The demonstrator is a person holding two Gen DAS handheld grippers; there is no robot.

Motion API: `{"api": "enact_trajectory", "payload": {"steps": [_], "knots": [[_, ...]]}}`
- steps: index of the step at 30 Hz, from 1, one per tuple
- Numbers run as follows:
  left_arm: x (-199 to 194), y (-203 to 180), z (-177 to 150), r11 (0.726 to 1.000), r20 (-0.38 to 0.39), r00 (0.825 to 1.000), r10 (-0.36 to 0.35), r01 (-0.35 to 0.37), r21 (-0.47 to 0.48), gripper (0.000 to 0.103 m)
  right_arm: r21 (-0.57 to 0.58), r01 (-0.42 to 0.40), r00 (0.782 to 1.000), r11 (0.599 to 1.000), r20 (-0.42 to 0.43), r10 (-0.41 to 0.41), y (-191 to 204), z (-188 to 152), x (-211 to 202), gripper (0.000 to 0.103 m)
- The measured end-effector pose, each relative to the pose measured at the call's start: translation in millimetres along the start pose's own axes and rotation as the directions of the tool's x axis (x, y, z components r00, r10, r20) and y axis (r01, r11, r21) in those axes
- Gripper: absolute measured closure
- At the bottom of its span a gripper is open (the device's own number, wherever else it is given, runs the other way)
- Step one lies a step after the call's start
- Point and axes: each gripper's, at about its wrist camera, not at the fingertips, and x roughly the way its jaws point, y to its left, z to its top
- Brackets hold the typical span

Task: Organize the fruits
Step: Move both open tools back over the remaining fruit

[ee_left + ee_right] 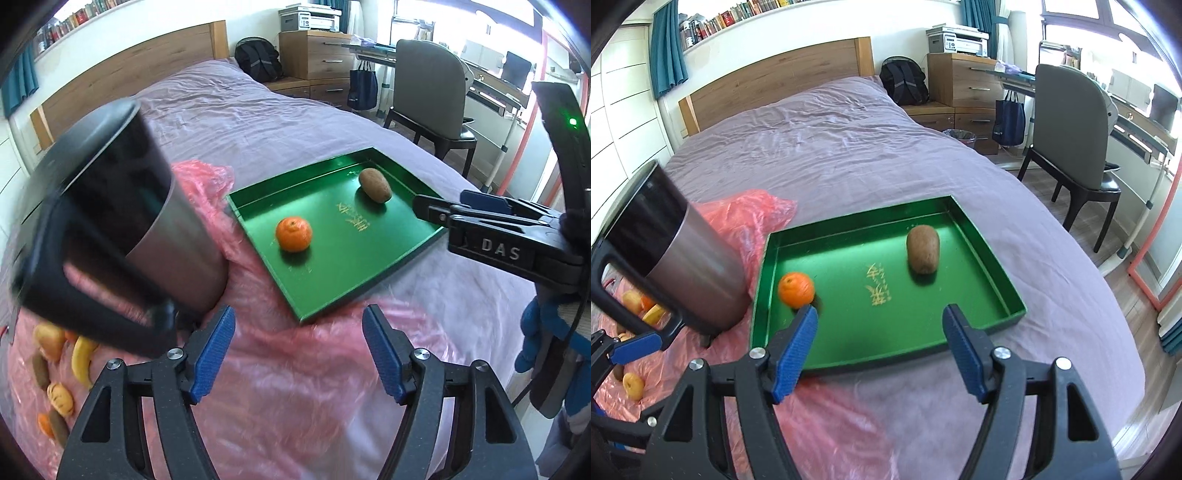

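A green tray [332, 269] [871, 321] lies on the purple bed. It holds an orange [293, 233] [796, 290] near its left side and a brown kiwi [375, 184] [922, 249] toward its far right. My left gripper [299, 354] hangs open over the pink plastic sheet [295, 398], short of the tray's near corner, nothing between its blue pads. My right gripper [879, 350] stands open above the tray's near rim, also with nothing in it; the orange shows just past its left fingertip.
A steel mug [122, 206] [683, 258] with a black handle stands on the pink sheet left of the tray. Several loose fruits, among them a banana [83, 360], lie on the sheet behind it. The bed's edge and a chair [1071, 147] are to the right.
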Motion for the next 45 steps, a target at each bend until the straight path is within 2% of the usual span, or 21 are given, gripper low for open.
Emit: {"api": "enact_trajectory", "payload": {"steps": [5, 14, 20, 29, 35, 41, 45], "knots": [[-18, 17, -32, 0.999, -0.009, 0.999, 0.034, -0.034, -0.025, 0.034, -0.02, -0.017, 1.0, 1.0, 0.005, 0.017, 18, -20, -23, 0.006], [-44, 52, -90, 0.993, -0.041, 0.995, 0.093, -0.095, -0.074, 0.034, -0.056, -0.066, 0.998, 0.996, -0.007, 0.066, 56, -53, -51, 0.005], [-62, 82, -119, 0.983, -0.045, 0.991, 0.127, -0.131, -0.127, 0.03, -0.081, -0.133, 0.991, 0.988, -0.014, 0.132, 88, -74, -63, 0.005], [-92, 138, -160, 0.96, -0.029, 0.985, 0.17, -0.172, -0.222, 0.03, -0.167, -0.222, 0.975, 0.961, -0.045, 0.218, 147, -97, -79, 0.005], [-100, 180, -194, 0.933, -0.037, 0.98, 0.194, -0.196, -0.3, 0.03, -0.242, -0.285, 0.959, 0.928, -0.081, 0.273, 194, -115, -83, 0.005], [-103, 238, -235, 0.881, -0.06, 0.973, 0.222, -0.227, -0.416, 0.03, -0.309, -0.354, 0.935, 0.883, -0.121, 0.333, 247, -133, -79, 0.005], [-104, 272, -258, 0.846, -0.071, 0.971, 0.228, -0.234, -0.479, 0.03, -0.365, -0.408, 0.913, 0.837, -0.168, 0.372, 289, -147, -69, 0.005]]}}
